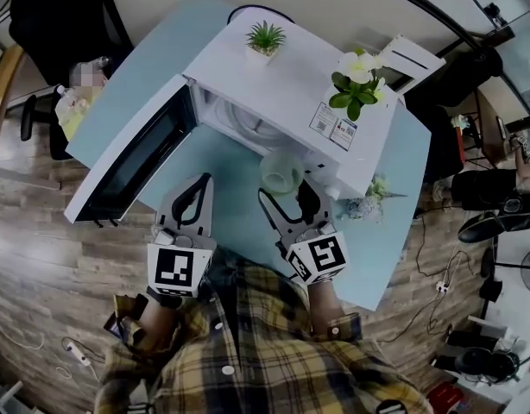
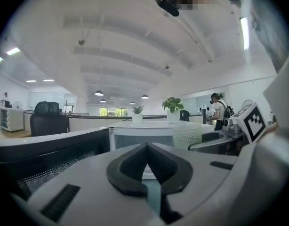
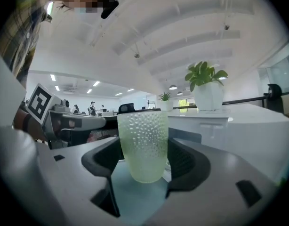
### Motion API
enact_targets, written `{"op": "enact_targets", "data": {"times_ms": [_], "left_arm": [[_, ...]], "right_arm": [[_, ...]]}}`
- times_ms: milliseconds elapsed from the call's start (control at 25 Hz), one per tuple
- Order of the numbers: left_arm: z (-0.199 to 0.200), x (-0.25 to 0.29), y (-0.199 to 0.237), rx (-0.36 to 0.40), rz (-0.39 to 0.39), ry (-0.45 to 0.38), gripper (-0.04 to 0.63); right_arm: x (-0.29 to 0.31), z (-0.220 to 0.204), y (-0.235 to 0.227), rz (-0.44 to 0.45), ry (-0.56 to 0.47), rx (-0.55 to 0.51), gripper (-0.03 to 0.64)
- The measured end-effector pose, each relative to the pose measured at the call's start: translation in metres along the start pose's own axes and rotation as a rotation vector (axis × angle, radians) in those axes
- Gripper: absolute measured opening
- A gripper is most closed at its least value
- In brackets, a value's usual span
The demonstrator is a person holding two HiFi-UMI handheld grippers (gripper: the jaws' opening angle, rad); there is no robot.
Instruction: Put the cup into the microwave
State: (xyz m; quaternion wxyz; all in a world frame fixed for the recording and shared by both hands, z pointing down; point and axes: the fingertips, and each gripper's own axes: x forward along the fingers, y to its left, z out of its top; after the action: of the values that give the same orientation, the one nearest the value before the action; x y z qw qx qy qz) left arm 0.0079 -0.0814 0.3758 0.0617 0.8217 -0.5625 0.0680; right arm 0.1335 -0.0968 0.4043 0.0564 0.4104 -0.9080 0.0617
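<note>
A pale green dimpled cup point(image 1: 280, 171) stands upright just in front of the open white microwave point(image 1: 287, 80), below its empty cavity point(image 1: 248, 126). My right gripper point(image 1: 285, 193) is shut on the cup; in the right gripper view both pads press the sides of the cup point(image 3: 142, 145), whose base is just over the blue table. My left gripper point(image 1: 203, 182) is shut and holds nothing, its tips meeting in the left gripper view point(image 2: 146, 149). It hovers left of the cup, in front of the microwave door point(image 1: 131, 158), which is swung wide open to the left.
Two potted plants point(image 1: 265, 37) point(image 1: 356, 84) sit on top of the microwave. The light blue table point(image 1: 239, 210) ends close to my body. A small bunch of flowers point(image 1: 375, 198) lies right of the microwave. A black chair point(image 1: 66, 15) stands at far left.
</note>
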Motion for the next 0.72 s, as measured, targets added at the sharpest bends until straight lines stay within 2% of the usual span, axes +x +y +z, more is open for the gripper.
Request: {"op": "enact_targets", "data": {"times_ms": [320, 720], "left_arm": [[-0.005, -0.001, 0.011, -0.011, 0.037, 0.013, -0.009], [-0.004, 0.01, 0.033, -0.025, -0.021, 0.028, -0.009]], "right_arm": [[0.011, -0.006, 0.005, 0.036, 0.018, 0.004, 0.313], [0.037, 0.0, 0.018, 0.014, 0.042, -0.003, 0.313]]}}
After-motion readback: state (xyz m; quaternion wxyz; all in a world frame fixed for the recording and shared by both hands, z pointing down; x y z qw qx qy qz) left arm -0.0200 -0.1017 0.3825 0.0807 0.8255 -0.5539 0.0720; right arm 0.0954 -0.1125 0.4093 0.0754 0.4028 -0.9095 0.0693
